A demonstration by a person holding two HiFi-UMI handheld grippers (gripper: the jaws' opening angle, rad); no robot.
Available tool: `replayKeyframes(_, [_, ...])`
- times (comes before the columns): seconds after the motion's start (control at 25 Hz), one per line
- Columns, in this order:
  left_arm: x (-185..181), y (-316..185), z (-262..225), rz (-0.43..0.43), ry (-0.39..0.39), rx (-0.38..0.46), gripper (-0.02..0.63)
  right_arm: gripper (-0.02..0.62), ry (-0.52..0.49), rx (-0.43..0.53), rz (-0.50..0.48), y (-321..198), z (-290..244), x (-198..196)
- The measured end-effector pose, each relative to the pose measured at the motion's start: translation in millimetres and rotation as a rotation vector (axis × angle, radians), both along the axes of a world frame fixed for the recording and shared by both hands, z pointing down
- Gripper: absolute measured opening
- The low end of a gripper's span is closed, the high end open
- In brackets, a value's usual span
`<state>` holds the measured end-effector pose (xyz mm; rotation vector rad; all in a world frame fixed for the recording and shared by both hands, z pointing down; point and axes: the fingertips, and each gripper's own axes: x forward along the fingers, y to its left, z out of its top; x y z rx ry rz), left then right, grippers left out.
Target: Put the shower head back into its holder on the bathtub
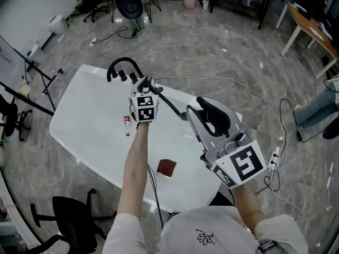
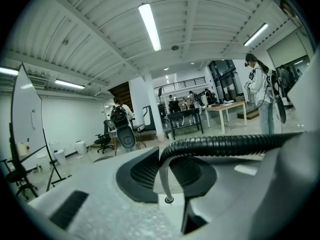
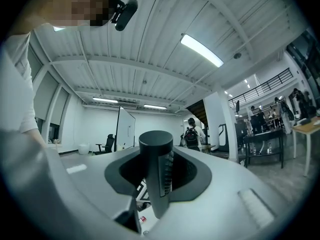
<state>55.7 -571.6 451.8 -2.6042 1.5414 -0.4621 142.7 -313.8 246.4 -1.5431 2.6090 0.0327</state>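
- Right gripper (image 3: 156,184): fingers clamped on dark handle of shower head (image 3: 156,154), held upright at centre-right of head view, over near side of bathtub (image 1: 87,128).
- Left gripper (image 2: 167,176): fingers narrow, pinching ribbed hose (image 2: 225,145), probably to stop slack dragging on the head.
- Black holder fitting (image 1: 124,67) at upper left of tub, well apart from shower head; docking not yet done.

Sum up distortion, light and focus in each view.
Head view: fisheye curve at the edges, even light, sharp, faint sheen on the bathtub. Left gripper view: strong fisheye with black corners, the lamp blown white, the hose clear. Right gripper view: same bending, the shower head dark against a bright ceiling.
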Motion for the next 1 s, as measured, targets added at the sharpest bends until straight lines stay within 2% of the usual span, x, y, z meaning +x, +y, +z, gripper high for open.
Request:
replayKeyframes(0.16, [13, -28, 52, 0.022, -0.016, -0.089, 0.065, 0.115, 0.007, 0.0, 0.003, -47, 13, 8])
replayKeyframes(0.24, [12, -39, 87, 0.035, -0.036, -0.147, 0.088, 0.115, 0.01, 0.015, -0.001, -72, 18, 7])
replayKeyframes(0.44, [5, -51, 148, 0.026, -0.017, -0.244, 0.122, 0.114, -0.01, 0.052, -0.01, -133, 25, 2])
replayKeyframes(0.56, [7, -48, 171, 0.06, -0.034, -0.261, 0.127, 0.114, -0.036, 0.045, -0.03, -165, 30, -7])
replayKeyframes(0.64, [9, -43, 180, 0.081, -0.026, -0.256, 0.126, 0.114, -0.006, 0.045, -0.031, -182, 38, -16])
replayKeyframes(0.76, [5, -38, 176, 0.072, 0.03, -0.25, 0.126, 0.114, 0.036, 0.03, -0.032, -207, 59, -30])
replayKeyframes(0.84, [-2, -38, 167, 0.033, 0.111, -0.242, 0.113, 0.114, 0.038, 0.009, -0.036, -226, 77, -36])
replayKeyframes(0.92, [-12, -39, 157, -0.008, 0.194, -0.206, 0.001, 0.114, 0.044, -0.008, -0.031, -245, 97, -41])
replayKeyframes(1.0, [-21, -39, 151, -0.026, 0.261, -0.169, -0.002, 0.114, 0.045, -0.017, -0.028, -264, 118, -46])
